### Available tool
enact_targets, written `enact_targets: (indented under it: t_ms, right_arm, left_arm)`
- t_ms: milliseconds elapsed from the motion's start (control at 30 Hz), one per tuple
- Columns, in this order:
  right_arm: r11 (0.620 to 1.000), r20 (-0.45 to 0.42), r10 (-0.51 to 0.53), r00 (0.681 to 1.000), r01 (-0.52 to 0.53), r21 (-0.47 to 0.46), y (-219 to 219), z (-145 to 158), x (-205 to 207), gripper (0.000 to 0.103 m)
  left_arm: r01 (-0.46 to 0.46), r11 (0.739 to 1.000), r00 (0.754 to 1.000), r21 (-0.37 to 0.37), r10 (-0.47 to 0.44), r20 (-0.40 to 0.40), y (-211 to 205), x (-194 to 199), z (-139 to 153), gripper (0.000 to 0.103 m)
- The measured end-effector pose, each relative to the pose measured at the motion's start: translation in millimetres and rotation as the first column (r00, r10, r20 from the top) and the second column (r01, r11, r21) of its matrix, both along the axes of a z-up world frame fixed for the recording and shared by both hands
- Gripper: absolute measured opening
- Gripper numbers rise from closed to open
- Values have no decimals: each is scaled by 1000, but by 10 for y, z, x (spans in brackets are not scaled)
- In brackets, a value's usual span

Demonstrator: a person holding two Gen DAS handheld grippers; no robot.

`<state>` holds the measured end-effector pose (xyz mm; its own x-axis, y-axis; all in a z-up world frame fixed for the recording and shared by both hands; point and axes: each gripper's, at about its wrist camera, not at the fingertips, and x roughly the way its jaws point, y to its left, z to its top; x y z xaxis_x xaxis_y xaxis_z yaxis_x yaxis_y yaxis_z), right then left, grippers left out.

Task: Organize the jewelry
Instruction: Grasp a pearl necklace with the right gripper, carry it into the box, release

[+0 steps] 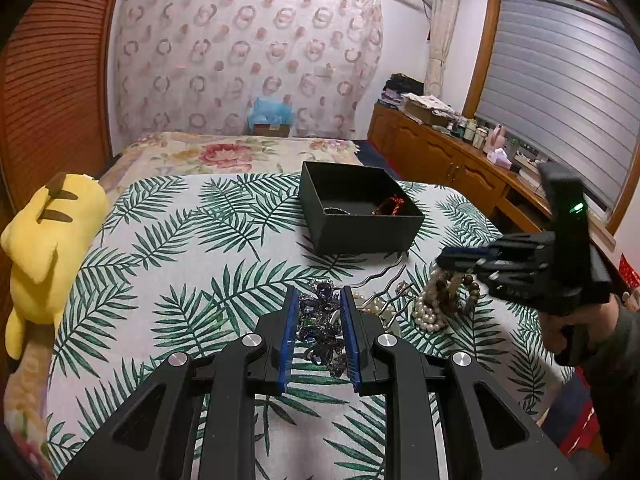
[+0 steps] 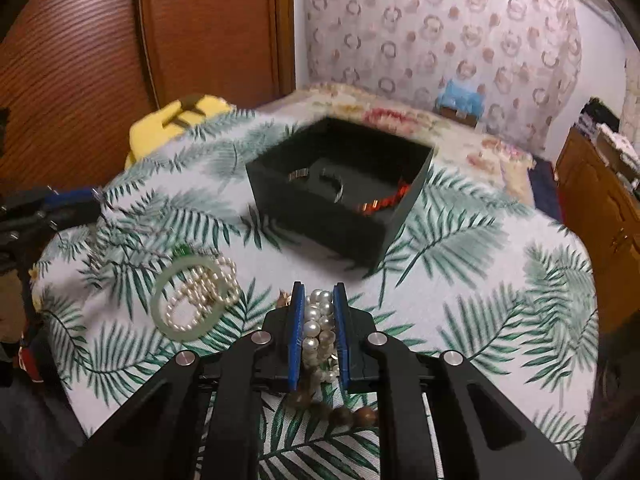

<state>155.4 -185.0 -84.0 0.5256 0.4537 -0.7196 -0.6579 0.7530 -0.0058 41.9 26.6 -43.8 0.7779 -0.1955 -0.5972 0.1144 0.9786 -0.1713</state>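
Left wrist view showed the left gripper [image 1: 320,332] at lower centre, angled down over the leaf-print cloth [image 1: 168,264], its jaws narrow and clamped on a blue gem brooch [image 1: 320,320]. At right, a hand [image 1: 560,332] held the right gripper [image 1: 450,262] tilted down, pinching pearls [image 1: 434,304] and brown beads [image 1: 472,290] that dangled above the cloth. Right wrist view had the black box [image 2: 320,216] at upper centre, a jade bangle [image 2: 160,312] at left.
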Motion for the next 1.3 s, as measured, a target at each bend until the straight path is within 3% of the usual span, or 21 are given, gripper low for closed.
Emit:
enact_targets:
  t_ms: [367,867,1300]
  right_arm:
    - [997,153,1,988,-14,81,-158,743,-132,16]
    - [994,254,9,967,-36,102,-147,1301,152,16]
    - [994,227,17,974,-41,104,142,1185,982,16]
  left_arm:
    - [14,1000,1000,5,-14,20,-54,75,83,20]
    - [33,999,997,7,-33,74,-124,350,316,19]
    - [14,1000,996,16,-16,85,-70,872,434,20]
